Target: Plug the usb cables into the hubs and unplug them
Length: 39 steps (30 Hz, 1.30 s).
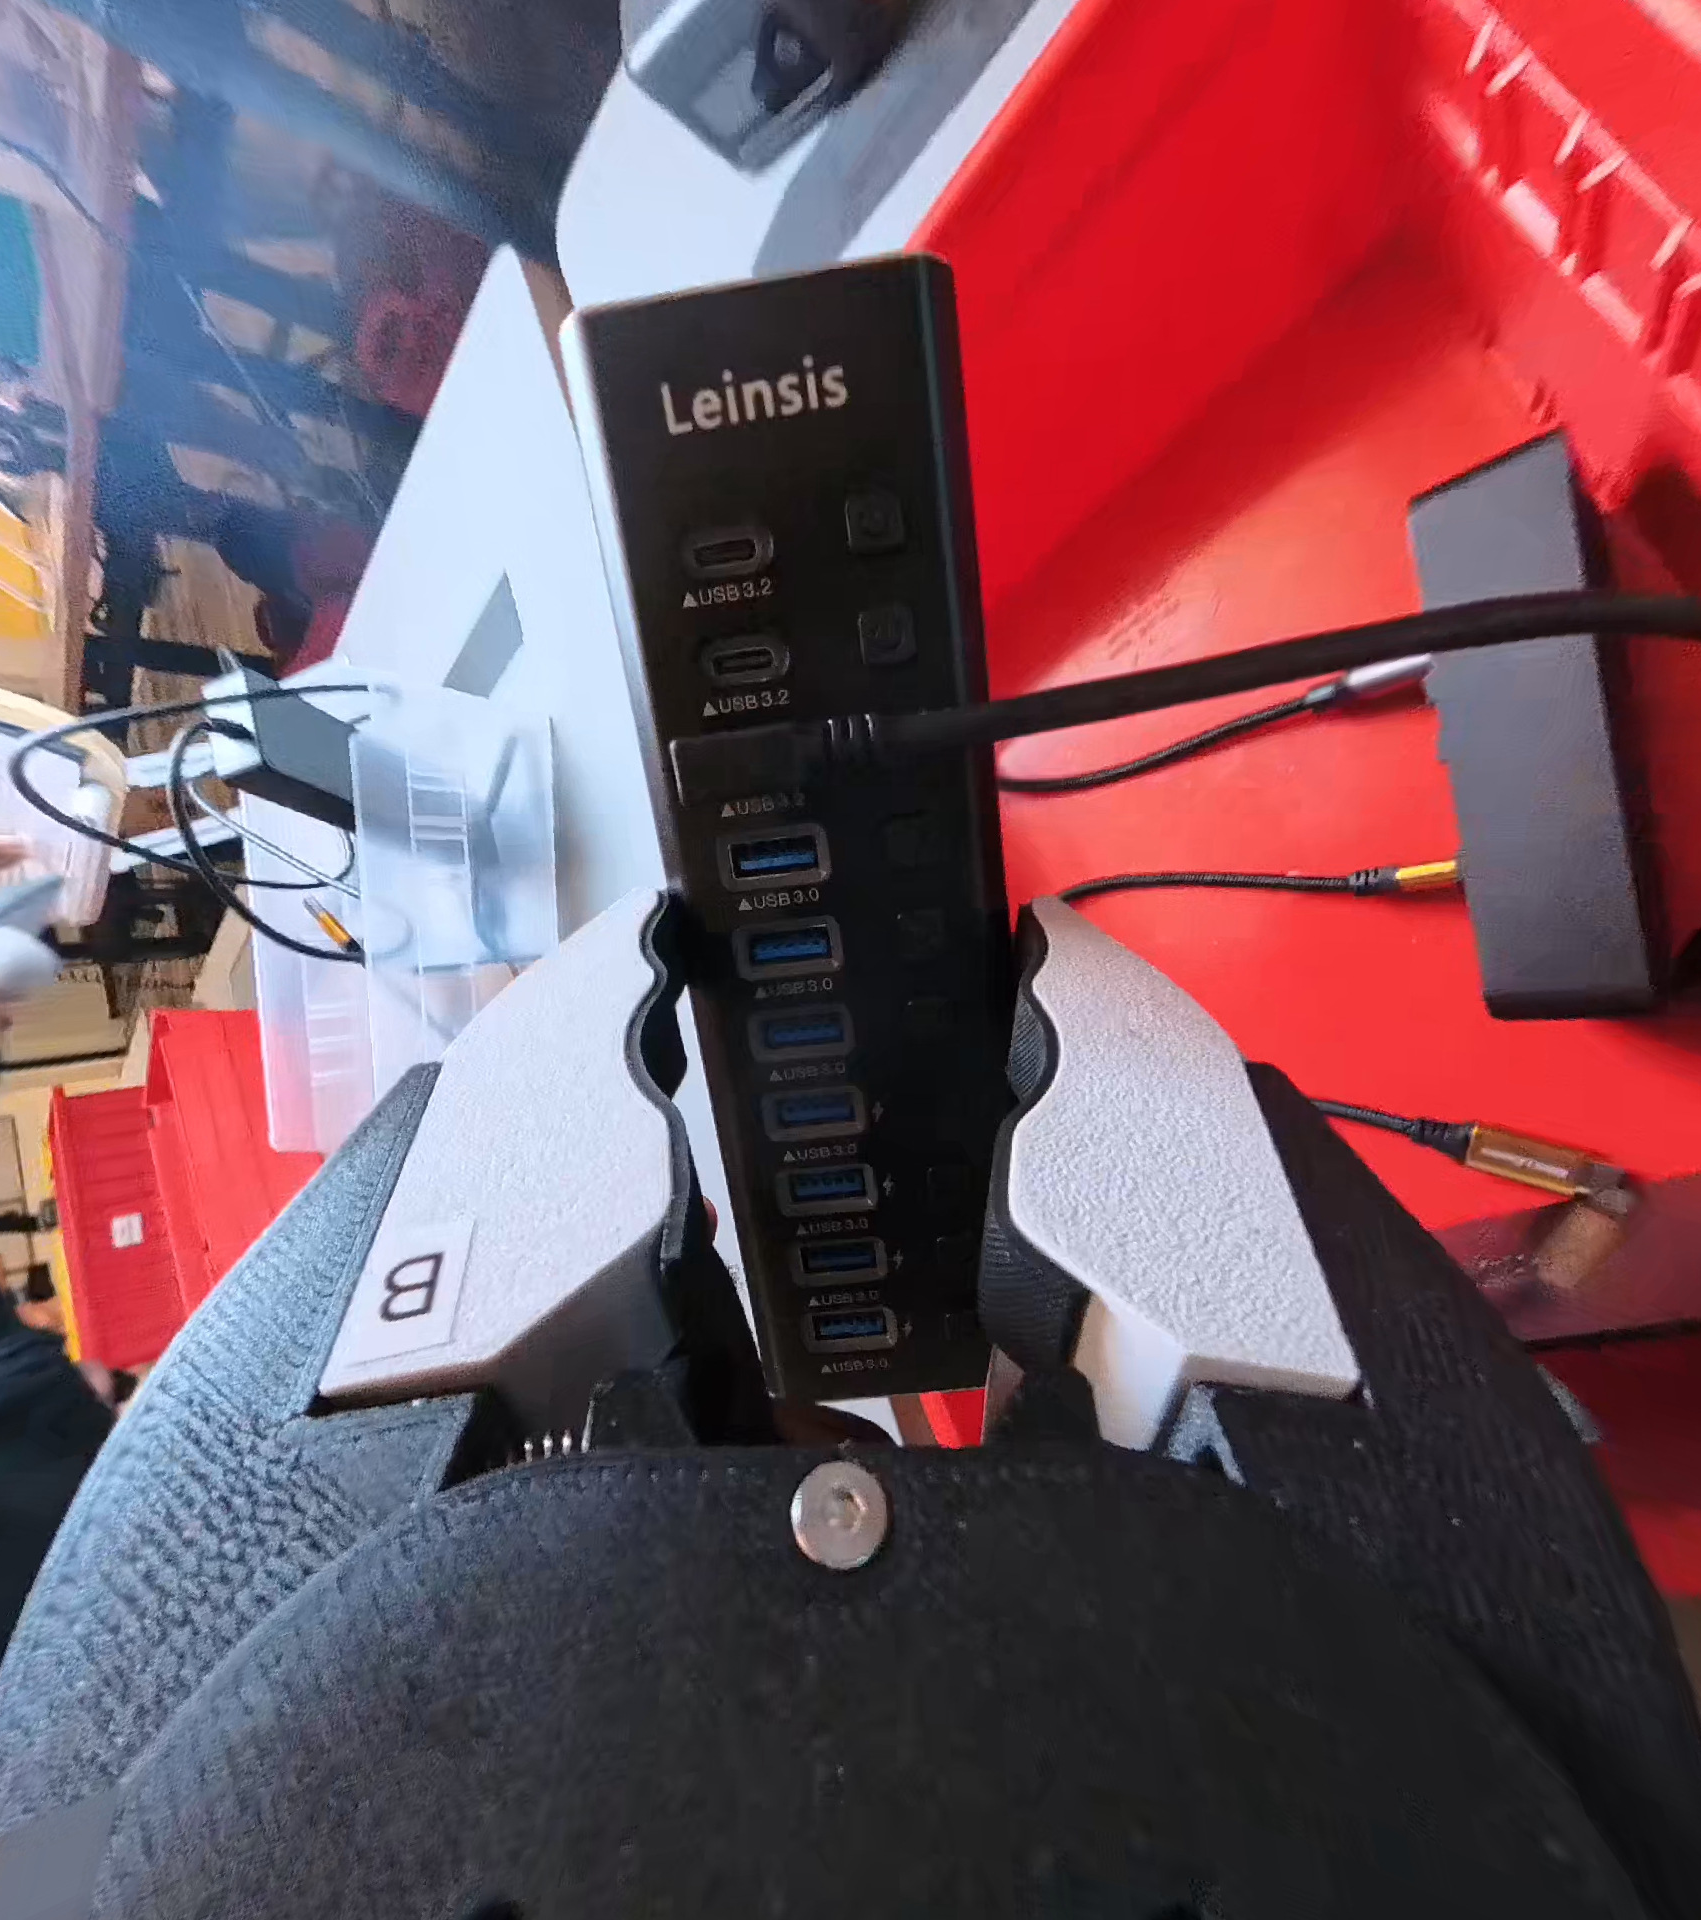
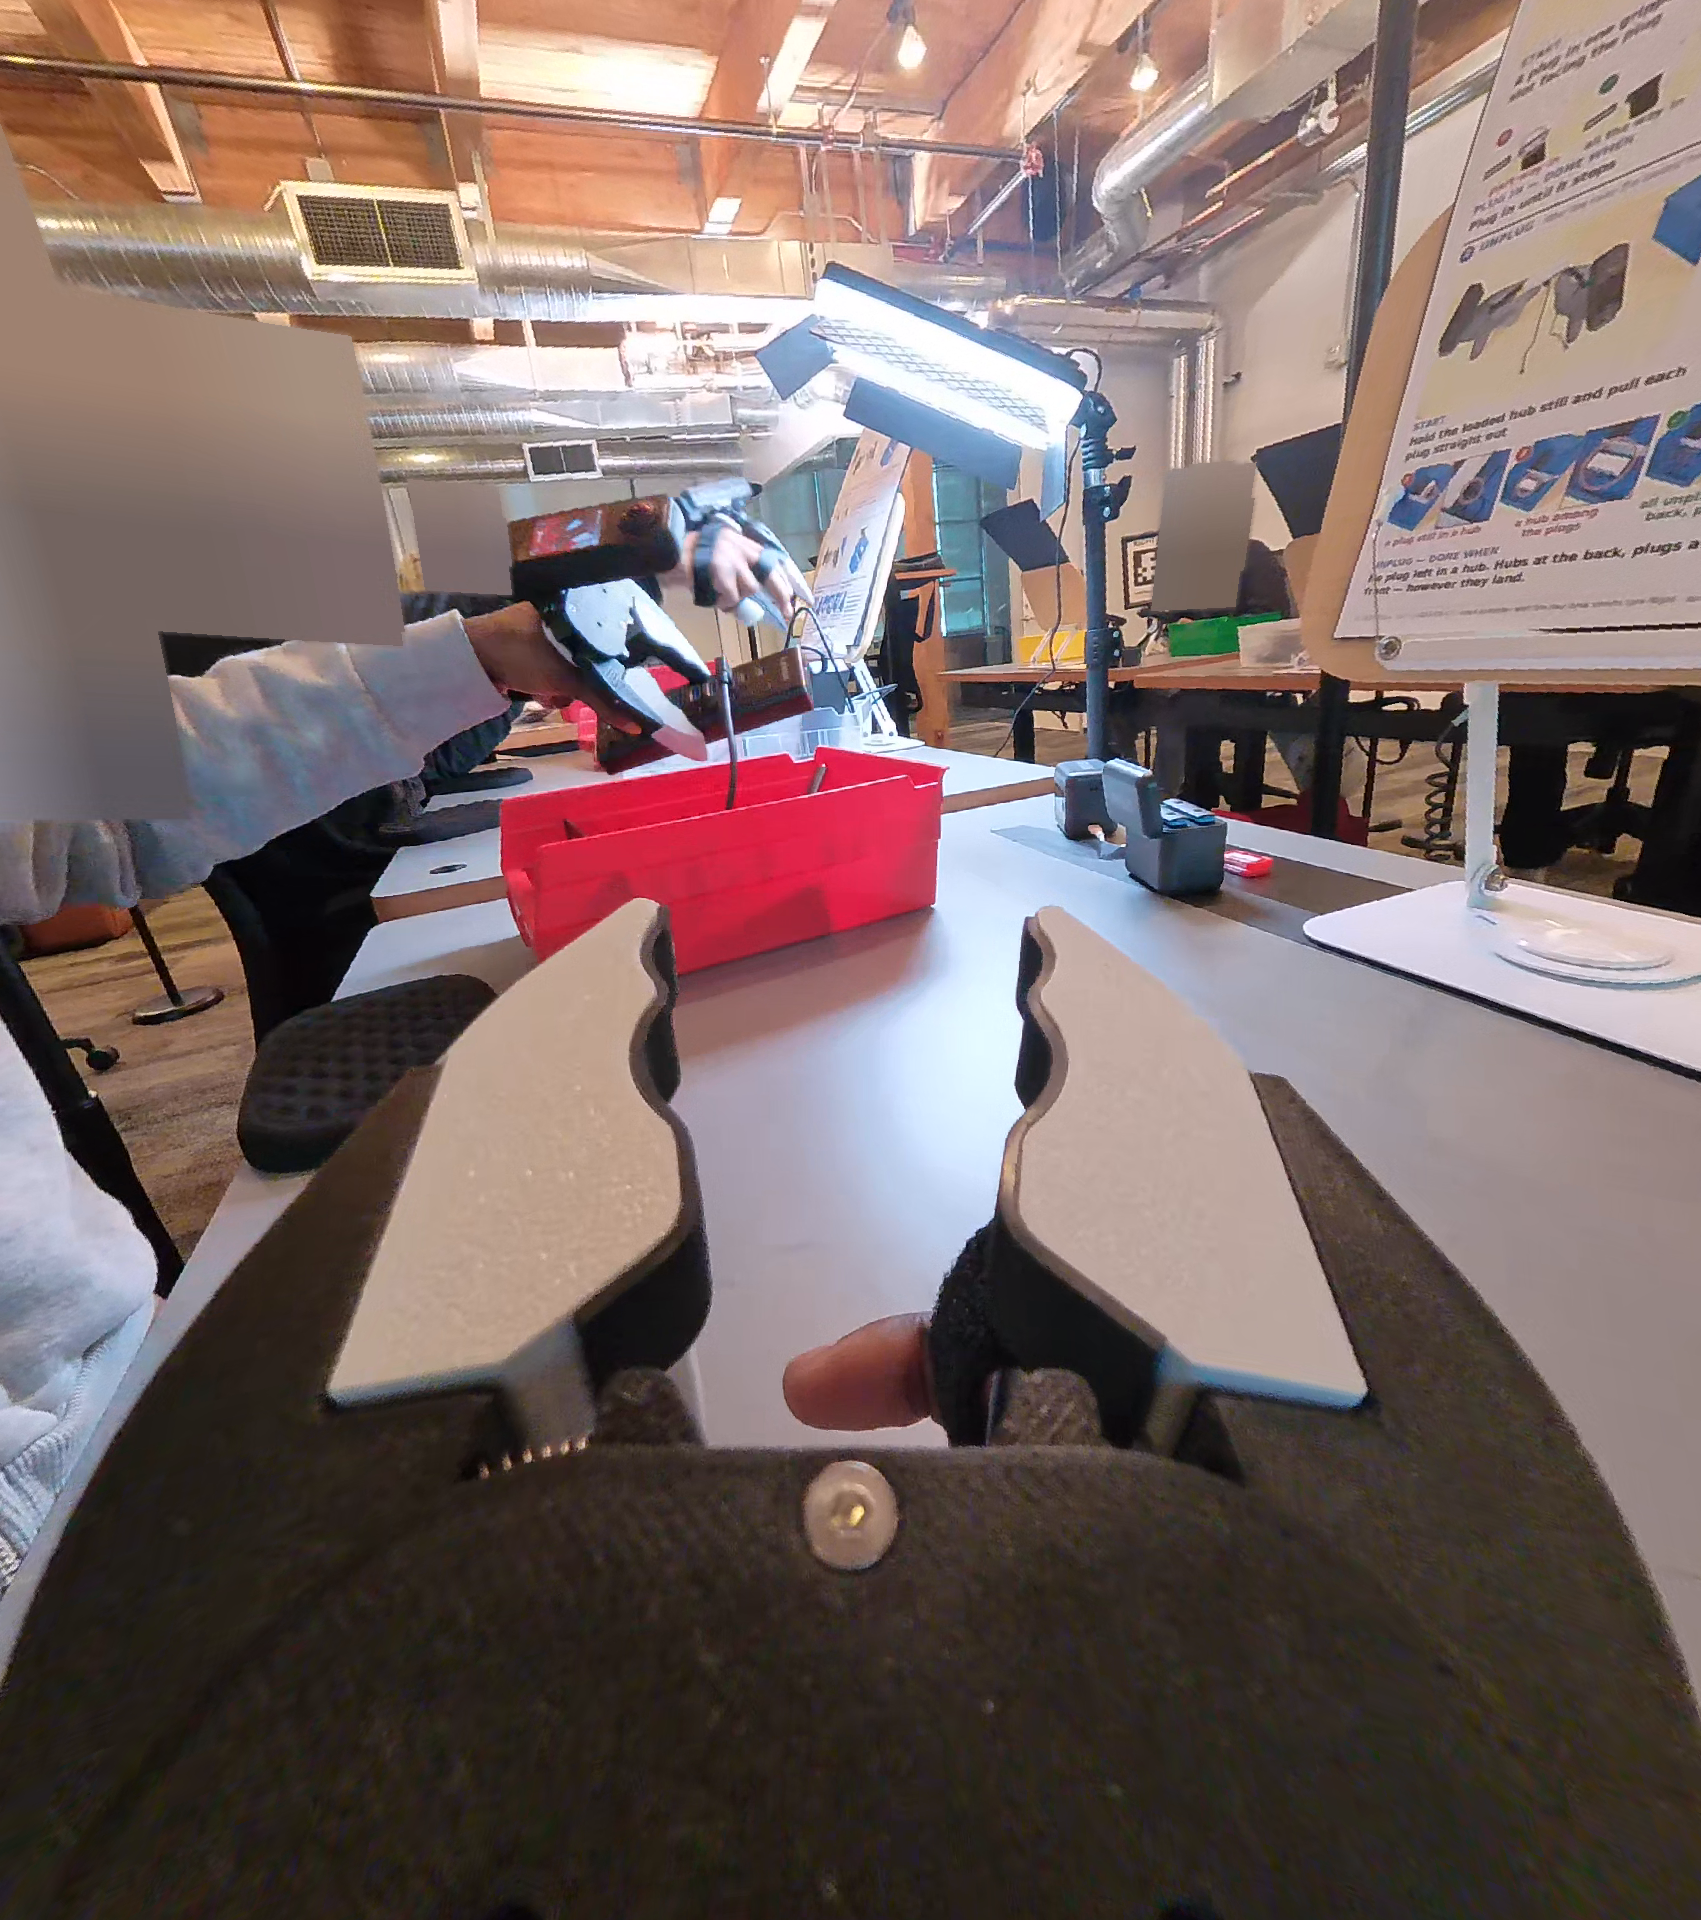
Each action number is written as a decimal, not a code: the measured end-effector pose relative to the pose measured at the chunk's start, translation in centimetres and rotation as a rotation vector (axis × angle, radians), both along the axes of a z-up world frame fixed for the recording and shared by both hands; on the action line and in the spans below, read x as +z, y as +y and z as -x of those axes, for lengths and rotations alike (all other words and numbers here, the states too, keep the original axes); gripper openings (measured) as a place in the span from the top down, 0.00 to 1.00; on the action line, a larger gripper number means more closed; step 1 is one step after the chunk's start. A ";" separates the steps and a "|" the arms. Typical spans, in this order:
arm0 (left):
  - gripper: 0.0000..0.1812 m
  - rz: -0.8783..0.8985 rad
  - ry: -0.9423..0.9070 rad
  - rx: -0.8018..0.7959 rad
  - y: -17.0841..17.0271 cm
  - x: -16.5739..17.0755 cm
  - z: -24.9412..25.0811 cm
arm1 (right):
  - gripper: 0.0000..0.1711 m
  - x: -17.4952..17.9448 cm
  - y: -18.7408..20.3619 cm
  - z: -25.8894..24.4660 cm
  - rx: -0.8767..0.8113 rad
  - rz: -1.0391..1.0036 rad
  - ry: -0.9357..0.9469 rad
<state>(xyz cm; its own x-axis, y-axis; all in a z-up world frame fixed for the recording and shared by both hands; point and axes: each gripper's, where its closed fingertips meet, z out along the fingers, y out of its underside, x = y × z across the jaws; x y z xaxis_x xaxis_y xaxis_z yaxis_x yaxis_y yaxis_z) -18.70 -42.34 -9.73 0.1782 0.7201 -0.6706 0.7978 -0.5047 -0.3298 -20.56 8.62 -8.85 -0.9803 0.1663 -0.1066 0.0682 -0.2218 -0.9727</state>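
Clearly the left gripper (image 1: 841,935) clamps the rigid, smooth black hub (image 1: 804,831) by its long edges, so its thick stiff cable (image 1: 1241,675) is best pulled at the plug, while the right gripper (image 2: 844,940) gapes wide, empty.

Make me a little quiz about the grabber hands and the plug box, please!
1. True or false: the left gripper holds the long black hub above the red bin.
2. How many cables are plugged into the held hub right now? A) none B) one C) three
3. Fill in: the right gripper is ____ and holds nothing.

Key:
1. True. Its fingers press on both sides of the hub.
2. B. One thick black cable sits in a port; the blue ports below it are free. A second, smaller hub lies in the bin with loose plugs near it.
3. Open, hovering over the grey table.
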 end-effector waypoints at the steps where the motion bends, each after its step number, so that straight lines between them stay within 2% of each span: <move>1: 0.66 0.000 0.019 -0.013 0.4 0.2 0.2 | 0.63 0.0 0.0 0.0 -0.002 -0.001 0.002; 5: 0.67 0.036 0.150 -0.033 0.8 2.9 0.8 | 0.63 -0.2 0.1 0.1 -0.007 -0.009 0.004; 12: 0.66 0.030 0.424 -0.080 2.3 10.6 1.0 | 0.63 -0.4 -0.1 0.1 -0.003 -0.023 0.006; 15: 0.66 -0.047 0.572 -0.136 4.4 13.8 0.9 | 0.63 -0.4 -0.1 0.1 -0.001 -0.022 0.003; 17: 0.66 -0.173 0.639 -0.229 7.5 14.8 1.1 | 0.63 -0.5 -0.2 0.1 0.000 -0.030 0.000; 21: 0.67 -0.516 0.662 -0.477 16.5 13.5 1.1 | 0.63 -1.0 -0.4 0.1 -0.001 -0.075 -0.005; 25: 0.66 -0.660 0.676 -0.665 25.1 10.6 1.2 | 0.66 0.2 -1.0 0.5 0.005 -0.054 -0.110; 28: 0.67 -0.588 0.678 -0.774 30.6 8.0 1.5 | 0.64 1.7 -2.8 0.4 0.067 -0.050 -0.260; 31: 0.67 -0.501 0.667 -0.872 35.5 6.0 1.8 | 0.60 4.2 -4.9 0.0 0.115 0.010 -0.332; 35: 0.67 -0.431 0.644 -0.953 40.0 3.9 1.9 | 0.59 5.7 -6.5 0.8 0.156 0.048 -0.415; 37: 0.67 -0.430 0.622 -0.977 41.6 2.8 1.9 | 0.64 5.5 -6.9 1.5 0.140 0.050 -0.414; 38: 0.67 -0.442 0.609 -0.991 42.3 2.2 1.9 | 0.69 5.5 -6.9 1.6 0.146 0.064 -0.407; 39: 0.67 -0.452 0.597 -0.998 42.8 1.6 1.9 | 0.79 5.6 -6.8 1.6 0.158 0.080 -0.403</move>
<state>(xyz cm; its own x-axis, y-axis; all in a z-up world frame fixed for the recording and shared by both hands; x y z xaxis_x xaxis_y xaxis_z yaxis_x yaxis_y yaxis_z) -20.56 0.50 -8.14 0.5322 0.6326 -0.5626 -0.2017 -0.5507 -0.8100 -22.16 1.82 -3.26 -0.8706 -0.0063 -0.4919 0.4774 -0.2523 -0.8417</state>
